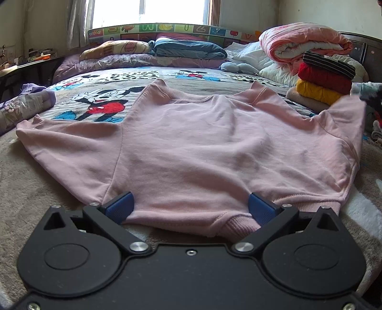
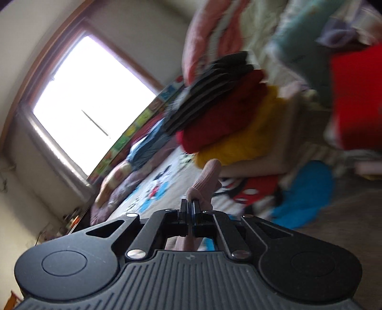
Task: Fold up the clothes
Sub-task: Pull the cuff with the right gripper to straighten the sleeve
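Left tool spread over sweatshirt hem

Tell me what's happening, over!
Left gripper open at pink sweatshirt hem. Right gripper shut on sleeve cuff, lifted. Folded stack nearby, not blocking.

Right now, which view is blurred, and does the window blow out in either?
Left wrist view: sharp on the pink sweatshirt, window overexposed, fisheye bending at the edges. Right wrist view: tilted, clothes stack motion-smeared, window pure white; the right gripper stays sharp.
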Tool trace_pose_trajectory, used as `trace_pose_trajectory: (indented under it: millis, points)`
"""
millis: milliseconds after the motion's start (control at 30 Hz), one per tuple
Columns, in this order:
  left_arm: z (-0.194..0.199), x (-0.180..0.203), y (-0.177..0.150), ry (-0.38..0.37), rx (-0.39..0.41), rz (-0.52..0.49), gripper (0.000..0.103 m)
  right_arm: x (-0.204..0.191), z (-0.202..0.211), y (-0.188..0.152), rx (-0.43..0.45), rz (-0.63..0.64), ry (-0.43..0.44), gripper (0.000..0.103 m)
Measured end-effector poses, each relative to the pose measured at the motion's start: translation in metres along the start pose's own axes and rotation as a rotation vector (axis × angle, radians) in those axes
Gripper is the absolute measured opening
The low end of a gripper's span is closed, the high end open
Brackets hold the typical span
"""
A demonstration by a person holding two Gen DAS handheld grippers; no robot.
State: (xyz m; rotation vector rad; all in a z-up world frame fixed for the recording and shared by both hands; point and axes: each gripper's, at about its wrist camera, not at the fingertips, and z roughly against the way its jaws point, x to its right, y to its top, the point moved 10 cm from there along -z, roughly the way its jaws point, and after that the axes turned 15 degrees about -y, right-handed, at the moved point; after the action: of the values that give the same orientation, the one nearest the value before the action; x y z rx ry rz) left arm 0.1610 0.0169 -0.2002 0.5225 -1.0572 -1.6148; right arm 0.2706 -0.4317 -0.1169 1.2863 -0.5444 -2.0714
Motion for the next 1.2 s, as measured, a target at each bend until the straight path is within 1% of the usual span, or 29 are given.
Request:
trace_pose_trajectory:
  millis: [100, 267, 667, 733, 767, 833, 900, 933, 967, 1000, 1067, 1100, 1167, 1200]
  points:
    - [0.0, 0.0, 0.0, 0.002, 0.002, -0.003, 0.102, 0.026, -0.001, -0.006, -0.011, -0.006, -0.048, 0.004]
    - [0.001, 0.001, -0.001, 0.005, 0.006, -0.006, 0.102, 0.05, -0.009, -0.017, -0.045, -0.006, -0.103, 0.004]
    - [0.001, 0.001, 0.0, -0.002, 0.0, -0.001, 0.102, 0.088, -0.023, -0.039, -0.089, -0.005, -0.216, 0.004]
    - [0.006, 0.001, 0.003, -0.007, 0.001, 0.005, 0.102, 0.087, -0.024, -0.039, -0.088, -0.004, -0.216, 0.004]
    - [0.011, 0.002, 0.005, -0.008, 0.01, 0.006, 0.102, 0.087, -0.022, -0.039, -0.09, -0.013, -0.211, 0.004]
    - [0.027, 0.008, 0.014, -0.007, 0.062, -0.009, 0.101, 0.089, -0.021, -0.039, -0.089, -0.03, -0.198, 0.006]
    - [0.041, 0.022, 0.027, 0.001, 0.122, -0.071, 0.096, 0.09, -0.019, -0.038, -0.08, -0.046, -0.173, 0.011]
    - [0.043, 0.035, 0.033, -0.007, 0.134, -0.117, 0.082, 0.092, -0.017, -0.037, -0.073, -0.057, -0.162, 0.011]
    - [0.041, 0.051, 0.037, -0.03, 0.128, -0.162, 0.072, 0.094, -0.016, -0.038, -0.068, -0.072, -0.146, 0.012]
    - [0.036, 0.069, 0.039, -0.058, 0.111, -0.203, 0.071, 0.096, -0.014, -0.038, -0.063, -0.09, -0.126, 0.013]
    - [0.023, 0.103, 0.04, -0.133, 0.076, -0.249, 0.058, 0.1, -0.012, -0.036, -0.047, -0.118, -0.107, 0.015]
    - [0.014, 0.12, 0.04, -0.165, 0.059, -0.265, 0.054, 0.101, -0.01, -0.036, -0.04, -0.131, -0.097, 0.017]
    - [-0.007, 0.151, 0.039, -0.203, 0.028, -0.309, 0.044, 0.098, -0.009, -0.035, -0.03, -0.123, -0.076, 0.028]
    - [-0.017, 0.165, 0.041, -0.208, 0.022, -0.325, 0.043, 0.096, -0.009, -0.035, -0.029, -0.115, -0.07, 0.03]
